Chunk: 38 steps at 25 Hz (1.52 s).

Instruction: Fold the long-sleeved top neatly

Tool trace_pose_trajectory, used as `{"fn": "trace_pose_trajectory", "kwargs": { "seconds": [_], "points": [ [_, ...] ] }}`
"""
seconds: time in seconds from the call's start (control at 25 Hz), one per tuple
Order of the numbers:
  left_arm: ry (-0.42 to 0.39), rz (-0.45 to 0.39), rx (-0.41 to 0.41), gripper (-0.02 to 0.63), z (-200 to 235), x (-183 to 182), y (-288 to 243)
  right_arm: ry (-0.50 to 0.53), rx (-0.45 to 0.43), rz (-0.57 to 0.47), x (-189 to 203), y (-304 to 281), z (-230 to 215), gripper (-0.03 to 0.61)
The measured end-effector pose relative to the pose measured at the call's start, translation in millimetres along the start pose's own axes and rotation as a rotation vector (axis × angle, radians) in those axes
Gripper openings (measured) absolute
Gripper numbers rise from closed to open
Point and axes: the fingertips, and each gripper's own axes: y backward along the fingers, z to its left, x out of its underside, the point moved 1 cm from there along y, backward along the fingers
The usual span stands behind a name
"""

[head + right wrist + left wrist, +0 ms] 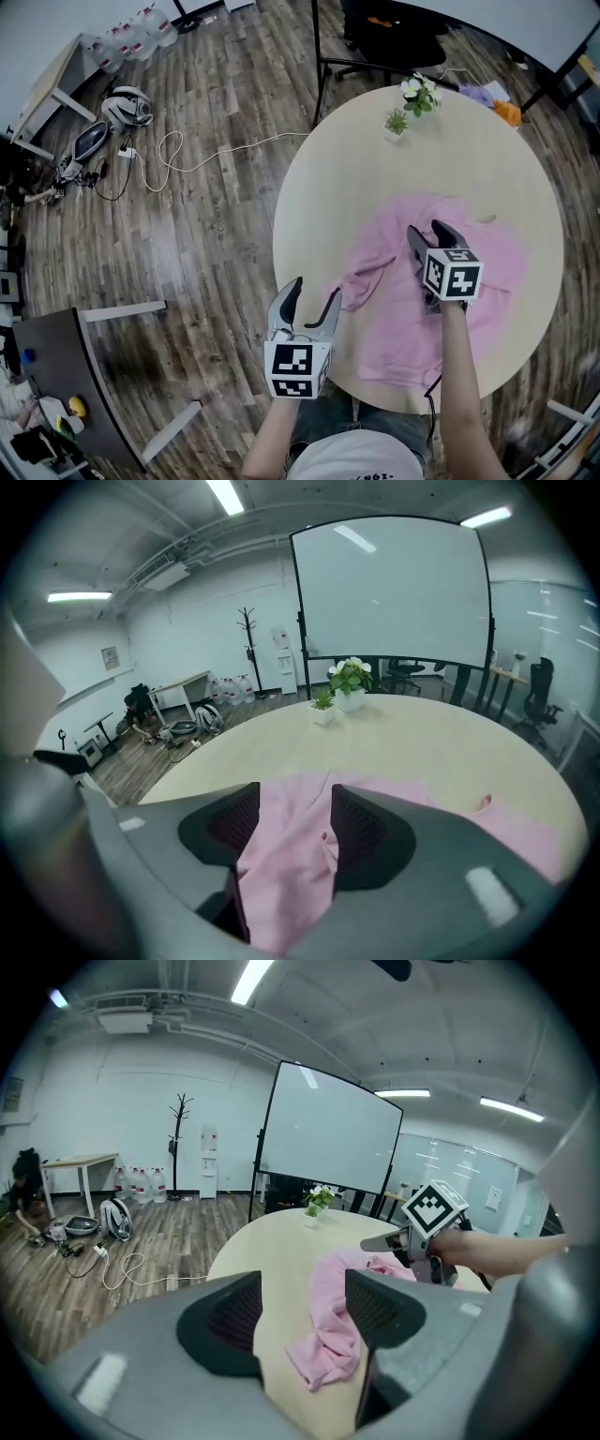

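A pink long-sleeved top point(478, 258) lies spread and rumpled on the round beige table point(347, 169). One sleeve point(364, 277) is bunched near the table's left edge. My right gripper point(429, 232) hovers over the middle of the top, jaws open with pink cloth point(286, 855) showing below and between them, nothing clamped. My left gripper point(310, 298) is open at the table's near-left edge, just short of the bunched sleeve point(328, 1349). From the left gripper view the right gripper point(394, 1239) appears over the top.
Two small potted plants point(412, 101) stand at the table's far side. A black chair point(394, 37) sits behind the table. Cables point(178, 155), a helmet-like object point(127, 105) and water bottles point(141, 33) lie on the wooden floor at left. A dark desk point(66, 375) is near left.
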Motion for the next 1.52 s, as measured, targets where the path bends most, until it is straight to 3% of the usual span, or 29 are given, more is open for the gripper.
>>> {"fn": "trace_pose_trajectory", "kwargs": {
  "seconds": [0.32,0.52,0.96,1.52],
  "points": [
    [0.022,0.002,-0.035,0.279,4.2,4.5,5.2,0.034,0.028,-0.104,-24.6,56.5,-1.0,0.264],
    [0.050,0.046,-0.067,0.263,7.7,21.4,5.2,0.066,0.029,-0.139,-24.1,90.3,7.2,0.256],
    [0.186,0.215,-0.068,0.232,7.1,87.3,-27.5,0.034,0.024,-0.130,16.1,118.7,10.9,0.252],
    [0.177,0.356,-0.080,0.136,5.5,126.6,-57.6,-0.056,0.083,-0.075,66.2,132.0,-0.3,0.244]
  ]
}}
